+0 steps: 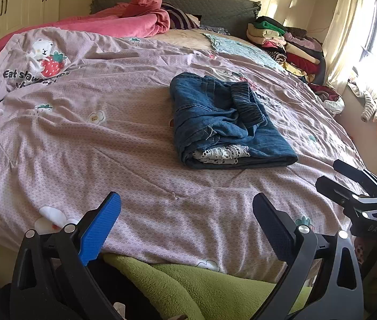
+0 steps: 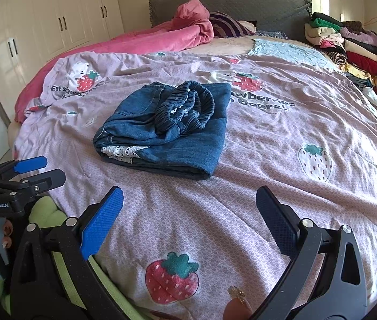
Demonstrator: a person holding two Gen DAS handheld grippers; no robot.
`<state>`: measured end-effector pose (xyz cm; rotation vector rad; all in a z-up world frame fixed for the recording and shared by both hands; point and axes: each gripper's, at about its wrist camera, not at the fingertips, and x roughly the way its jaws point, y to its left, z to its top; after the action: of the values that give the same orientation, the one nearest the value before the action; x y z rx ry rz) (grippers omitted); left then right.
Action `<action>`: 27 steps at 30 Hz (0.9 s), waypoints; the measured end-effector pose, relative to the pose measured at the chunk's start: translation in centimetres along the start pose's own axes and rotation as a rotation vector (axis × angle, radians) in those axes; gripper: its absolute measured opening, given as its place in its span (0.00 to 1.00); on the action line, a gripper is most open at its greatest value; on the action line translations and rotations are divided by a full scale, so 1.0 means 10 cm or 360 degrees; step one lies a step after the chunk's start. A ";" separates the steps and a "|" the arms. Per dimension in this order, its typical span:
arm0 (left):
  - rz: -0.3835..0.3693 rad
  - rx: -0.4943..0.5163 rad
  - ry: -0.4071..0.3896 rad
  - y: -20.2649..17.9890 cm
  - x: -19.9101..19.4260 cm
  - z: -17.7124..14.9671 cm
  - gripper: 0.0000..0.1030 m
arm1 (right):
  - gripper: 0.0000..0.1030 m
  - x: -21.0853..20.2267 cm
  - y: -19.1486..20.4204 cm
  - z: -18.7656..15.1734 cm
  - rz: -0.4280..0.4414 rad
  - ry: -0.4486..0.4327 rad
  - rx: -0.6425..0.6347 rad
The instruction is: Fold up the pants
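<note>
Blue denim pants [image 1: 225, 122] [image 2: 167, 130] lie folded into a compact bundle in the middle of the bed, elastic waistband on top and white lace trim showing at the near edge. My left gripper [image 1: 187, 222] hovers open near the bed's front edge, well short of the pants, with nothing between its fingers. My right gripper [image 2: 189, 220] is open too, empty, equally far back from the bundle. In the left wrist view the right gripper [image 1: 329, 173] shows at the right edge; in the right wrist view the left gripper [image 2: 44, 170] shows at the left edge.
A lilac strawberry-print duvet [image 1: 108, 138] [image 2: 281, 160] covers the bed. A pink blanket [image 1: 124, 21] is heaped at the head. Stacked folded clothes [image 1: 289, 45] [image 2: 348, 45] stand at the far right. Green fleece [image 1: 193, 285] hangs below the front edge. White wardrobe doors [image 2: 55, 18] line the left wall.
</note>
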<state>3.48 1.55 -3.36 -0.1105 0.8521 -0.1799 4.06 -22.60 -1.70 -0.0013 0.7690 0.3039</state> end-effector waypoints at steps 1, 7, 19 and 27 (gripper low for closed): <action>0.0003 -0.0001 0.0001 0.00 0.00 0.00 0.96 | 0.91 0.00 0.00 0.00 -0.0002 0.0000 -0.0001; 0.0004 -0.0005 0.0003 0.00 0.00 0.00 0.96 | 0.91 0.00 0.00 0.01 -0.0002 0.0000 -0.0003; 0.0002 -0.0008 0.0007 0.00 0.00 0.01 0.96 | 0.91 0.00 0.01 0.01 -0.0006 -0.0002 -0.0006; 0.0000 -0.0008 0.0010 0.01 -0.02 0.00 0.96 | 0.91 -0.01 0.01 0.01 -0.0006 0.0000 -0.0010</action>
<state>3.38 1.68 -3.25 -0.1145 0.8589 -0.1786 4.05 -22.51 -1.57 -0.0089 0.7681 0.3025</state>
